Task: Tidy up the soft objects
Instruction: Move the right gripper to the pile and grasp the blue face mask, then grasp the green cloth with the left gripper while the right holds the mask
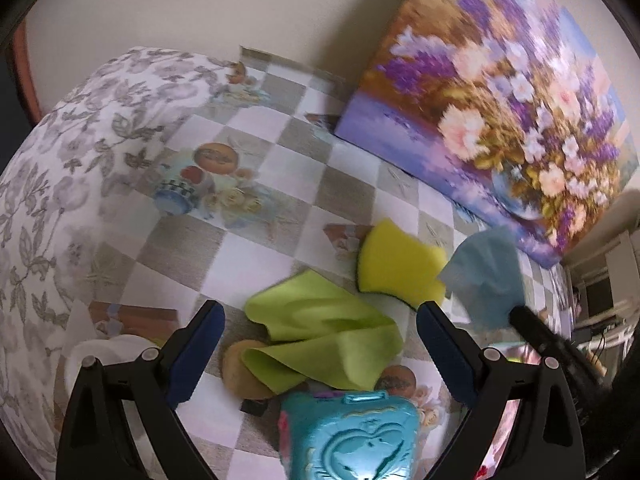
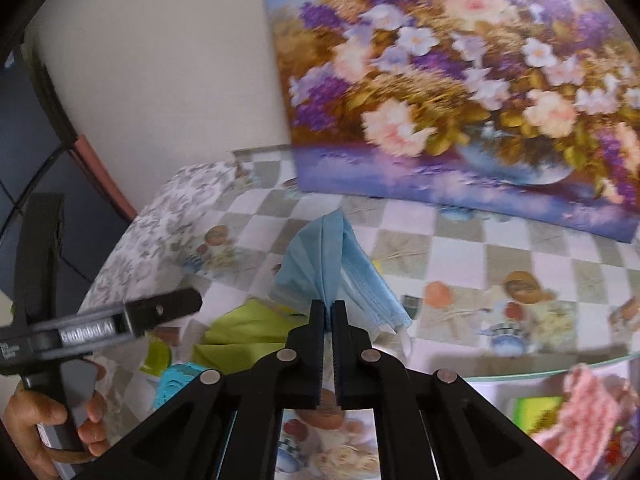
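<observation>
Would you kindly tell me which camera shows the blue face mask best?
The right wrist view: the blue face mask hangs centered, pinched in the right claw. The left wrist view catches it only sideways, near the edge.

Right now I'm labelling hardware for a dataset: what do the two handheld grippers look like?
The left gripper has black angular plastic linkage arms, silver pivot pins and dark blue finger pads. The right gripper is the same black build, with ridged inner finger faces. The left unit's side bar carries white "GenRobot.AI" lettering, on a black handle in a bare hand.
</observation>
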The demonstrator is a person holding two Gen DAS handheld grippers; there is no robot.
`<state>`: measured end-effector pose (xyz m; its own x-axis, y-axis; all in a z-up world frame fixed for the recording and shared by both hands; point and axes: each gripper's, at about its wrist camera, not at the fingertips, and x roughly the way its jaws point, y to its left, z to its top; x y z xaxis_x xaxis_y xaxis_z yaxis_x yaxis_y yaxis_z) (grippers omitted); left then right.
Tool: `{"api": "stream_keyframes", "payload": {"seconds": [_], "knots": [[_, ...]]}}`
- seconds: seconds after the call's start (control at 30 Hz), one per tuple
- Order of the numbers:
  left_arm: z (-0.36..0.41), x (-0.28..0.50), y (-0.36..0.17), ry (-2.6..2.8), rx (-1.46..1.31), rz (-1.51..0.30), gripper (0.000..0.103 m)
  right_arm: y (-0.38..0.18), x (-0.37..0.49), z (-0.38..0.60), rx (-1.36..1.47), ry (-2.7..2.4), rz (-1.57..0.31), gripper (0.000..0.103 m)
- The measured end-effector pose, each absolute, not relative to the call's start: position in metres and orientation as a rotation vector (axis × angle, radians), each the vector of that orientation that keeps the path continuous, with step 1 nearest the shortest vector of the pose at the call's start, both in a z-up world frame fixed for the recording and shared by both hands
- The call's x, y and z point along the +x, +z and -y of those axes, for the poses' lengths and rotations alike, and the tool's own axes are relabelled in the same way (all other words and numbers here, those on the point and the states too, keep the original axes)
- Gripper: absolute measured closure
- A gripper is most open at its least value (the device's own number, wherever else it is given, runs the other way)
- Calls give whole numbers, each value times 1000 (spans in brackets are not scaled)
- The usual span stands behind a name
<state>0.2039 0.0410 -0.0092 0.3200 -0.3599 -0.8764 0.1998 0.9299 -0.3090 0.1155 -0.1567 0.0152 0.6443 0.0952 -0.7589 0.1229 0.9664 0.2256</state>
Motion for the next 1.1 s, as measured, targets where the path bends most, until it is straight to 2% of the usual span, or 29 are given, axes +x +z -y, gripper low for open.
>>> {"api": "stream_keyframes", "payload": {"seconds": [0.5,0.6,0.67,0.7,0.73,0.87,1.0,1.1], "knots": [[43,192,-40,-458,245,-1349,8,34,97,214,340,-127,-863,99],[57,193,-47,-461,327,-1386,12,33,95,217,352,-123,-867,99],[61,196,-56,-442,357,-1432,16,33,95,219,358,-121,-872,99],[63,198,-60,-425,375,-1447,25,33,94,220,361,-119,-872,99],[64,199,-63,-413,391,-1454,29,33,94,221,362,-117,-871,99],[67,204,-73,-381,452,-1499,34,36,90,228,375,-117,-862,99],[67,209,-78,-358,489,-1529,50,37,87,233,390,-120,-857,99],[68,212,-81,-361,482,-1547,57,36,86,236,398,-120,-857,99]]}}
